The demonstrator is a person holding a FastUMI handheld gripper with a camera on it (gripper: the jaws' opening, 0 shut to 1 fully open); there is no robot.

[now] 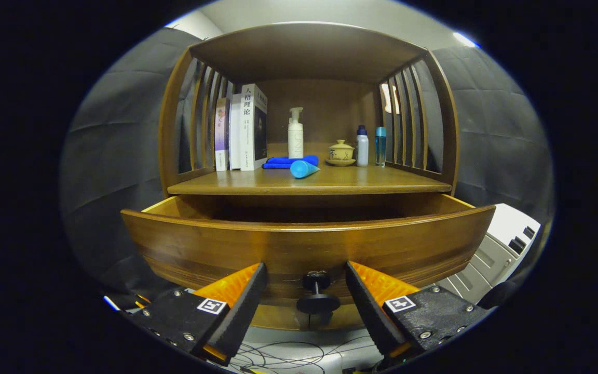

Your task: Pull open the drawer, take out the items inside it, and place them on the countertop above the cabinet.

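The drawer of the wooden cabinet is pulled out toward the gripper. The gripper's two fingers are spread wide apart. They hold nothing. The small round knob on the drawer front sits between the fingers, but neither finger touches it.

The countertop is just above the drawer. On it lie a blue cloth and a blue tube. The tube lies on its side, with its wide end toward the gripper. Behind them stand some books, a white pump bottle, a small lidded cup and two little bottles.

The gripper is low, down in front of the drawer. The drawer's front wall blocks the view inside, and the space behind it is dark. So it is hard to tell if anything is left in the drawer; maybe it is empty already, since things lie on top.

The inside of the drawer lies ahead of the fingers and higher up. The drawer is long from side to side. To reach in, the gripper probably needs to go up over the front wall, then forward and down.
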